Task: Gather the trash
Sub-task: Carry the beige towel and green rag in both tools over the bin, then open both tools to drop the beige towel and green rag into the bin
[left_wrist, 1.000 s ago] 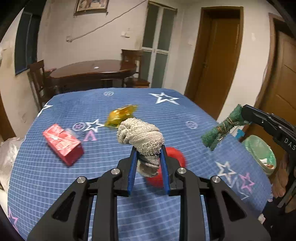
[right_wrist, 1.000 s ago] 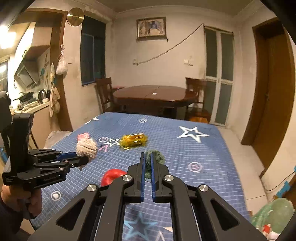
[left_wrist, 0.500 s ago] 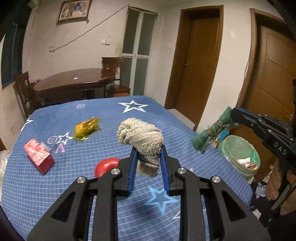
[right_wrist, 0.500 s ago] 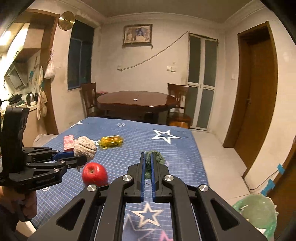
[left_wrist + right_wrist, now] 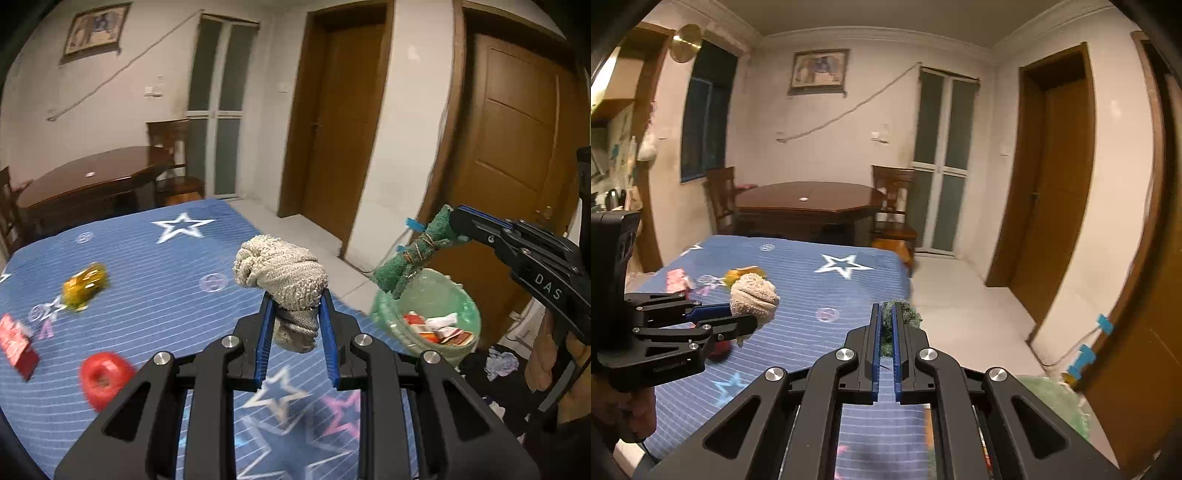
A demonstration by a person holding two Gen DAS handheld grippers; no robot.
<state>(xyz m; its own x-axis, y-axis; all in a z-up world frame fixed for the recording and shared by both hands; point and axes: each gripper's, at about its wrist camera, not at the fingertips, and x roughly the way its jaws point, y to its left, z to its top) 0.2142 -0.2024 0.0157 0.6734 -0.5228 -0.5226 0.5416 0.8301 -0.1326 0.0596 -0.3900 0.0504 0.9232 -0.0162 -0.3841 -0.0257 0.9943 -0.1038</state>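
Observation:
My left gripper is shut on a beige knitted cloth wad, held above the blue star tablecloth; it also shows in the right wrist view. My right gripper is shut on a green scrubby rag. In the left wrist view that green rag hangs just above the rim of the green-lined trash bin, which holds wrappers. The bin shows at the lower right of the right wrist view.
On the tablecloth lie a red apple, a red packet and a yellow wrapper. A dark wooden table with chairs stands behind. Brown doors are to the right. Clothes lie on the floor by the bin.
Both grippers have swung right toward the bin with their loads. The bin is now larger and nearer, and the green rag is over its rim.

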